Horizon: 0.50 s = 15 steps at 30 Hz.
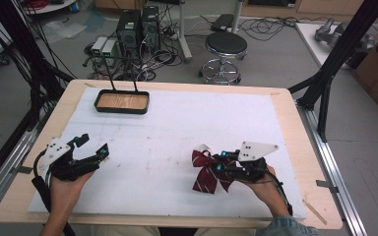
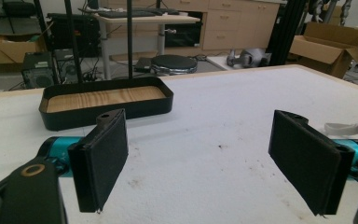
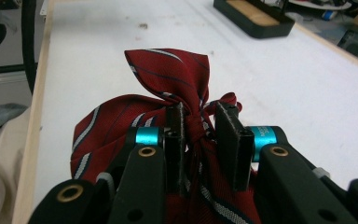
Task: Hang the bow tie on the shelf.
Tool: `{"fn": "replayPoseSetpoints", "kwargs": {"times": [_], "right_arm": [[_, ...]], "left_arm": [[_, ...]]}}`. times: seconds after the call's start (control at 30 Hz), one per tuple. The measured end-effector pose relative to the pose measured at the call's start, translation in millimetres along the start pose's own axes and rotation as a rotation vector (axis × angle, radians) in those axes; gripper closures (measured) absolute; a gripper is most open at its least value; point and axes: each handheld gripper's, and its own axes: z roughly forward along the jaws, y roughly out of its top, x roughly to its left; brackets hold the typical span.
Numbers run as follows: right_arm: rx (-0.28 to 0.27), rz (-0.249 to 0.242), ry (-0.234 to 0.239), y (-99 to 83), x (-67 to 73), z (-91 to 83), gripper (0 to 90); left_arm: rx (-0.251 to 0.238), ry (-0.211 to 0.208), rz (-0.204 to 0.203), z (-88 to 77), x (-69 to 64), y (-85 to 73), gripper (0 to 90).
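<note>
Bow tie [image 3: 168, 88] pinched at its knot in right tool [image 3: 200, 133].

We are gripping the red striped fabric bow tie [image 1: 210, 171] in the black two-jaw right gripper [image 1: 217, 162], near the front right of the white-covered wooden table [image 1: 187, 123]. We are resting the black left gripper [image 1: 92, 147], jaws apart, at the front left. A black tray with a wooden bottom [image 1: 122, 102] is sitting at the far left.
</note>
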Motion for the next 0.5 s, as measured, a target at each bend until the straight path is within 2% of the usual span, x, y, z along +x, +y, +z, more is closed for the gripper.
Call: {"fn": "replayPoseSetpoints", "kwargs": {"times": [0.13, 0.33, 0.5], "right_arm": [[0.007, 0.003, 0.013, 14.8, -13.1, 7.1, 73.4], [-0.013, 0.007, 0.022, 37.7, -31.2, 17.8, 73.3], [-0.001, -0.022, 0.028, 61.0, -42.8, 31.4, 73.3]], "left_arm": [[-0.002, -0.002, -0.002, -0.1, 0.8, 0.1, 20.0], [-0.009, -0.001, 0.009, 0.5, 1.2, 0.9, 20.0], [-0.004, 0.003, 0.013, 1.0, 3.3, -0.1, 20.1]]}}
